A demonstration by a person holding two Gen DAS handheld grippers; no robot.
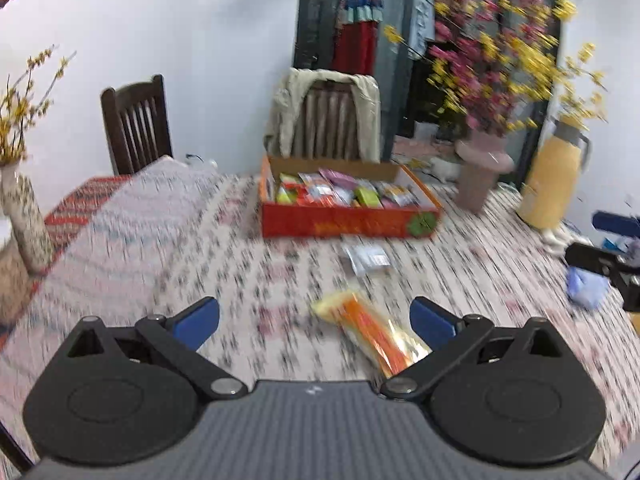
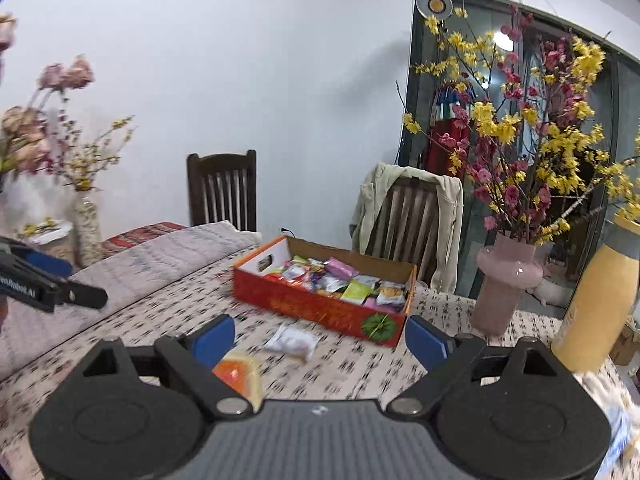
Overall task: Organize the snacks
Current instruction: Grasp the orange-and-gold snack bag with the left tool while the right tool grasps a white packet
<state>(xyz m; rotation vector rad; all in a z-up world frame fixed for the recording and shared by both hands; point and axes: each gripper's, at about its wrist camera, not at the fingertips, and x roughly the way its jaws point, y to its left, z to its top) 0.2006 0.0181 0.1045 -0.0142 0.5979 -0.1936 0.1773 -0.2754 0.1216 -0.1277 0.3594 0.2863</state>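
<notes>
Your left gripper (image 1: 315,322) is spread wide over the patterned tablecloth (image 1: 160,240), fingers empty, and an orange-and-yellow snack packet (image 1: 370,330) lies flat on the cloth between them, closer to the right finger. Your right gripper (image 2: 320,342) is spread just as wide, nothing pinched; that same orange packet (image 2: 238,374) sits by its left finger, partly hidden behind the linkage. A pale, clear-wrapped snack (image 2: 294,342) lies on the cloth just ahead, near the front wall of the red cardboard box (image 2: 320,312). The box is packed with mixed colourful snack packs. A pink vase (image 2: 506,284) of yellow and pink blossoms stands to the box's right, with a yellow thermos (image 2: 596,304) beyond it.
</notes>
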